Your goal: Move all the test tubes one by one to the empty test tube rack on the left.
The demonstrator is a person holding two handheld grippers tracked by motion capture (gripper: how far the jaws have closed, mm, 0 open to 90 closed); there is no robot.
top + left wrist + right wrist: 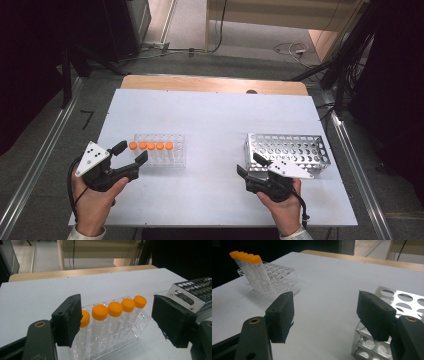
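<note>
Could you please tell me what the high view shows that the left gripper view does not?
The high view alone shows the person's hands, the left gripper and right gripper, both open, and the floor. The left gripper view alone shows graduation marks on the orange-capped tubes. Both show the clear rack, the metal rack and the white table.

Orange caps [115,308], clear rack [172,155], perforated silver rack [292,147], white table [215,120]

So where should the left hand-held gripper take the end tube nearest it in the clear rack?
Probably at the orange cap, coming down from above: the tube stands upright, its body walled in by the clear rack and a neighbouring tube close alongside.
</note>
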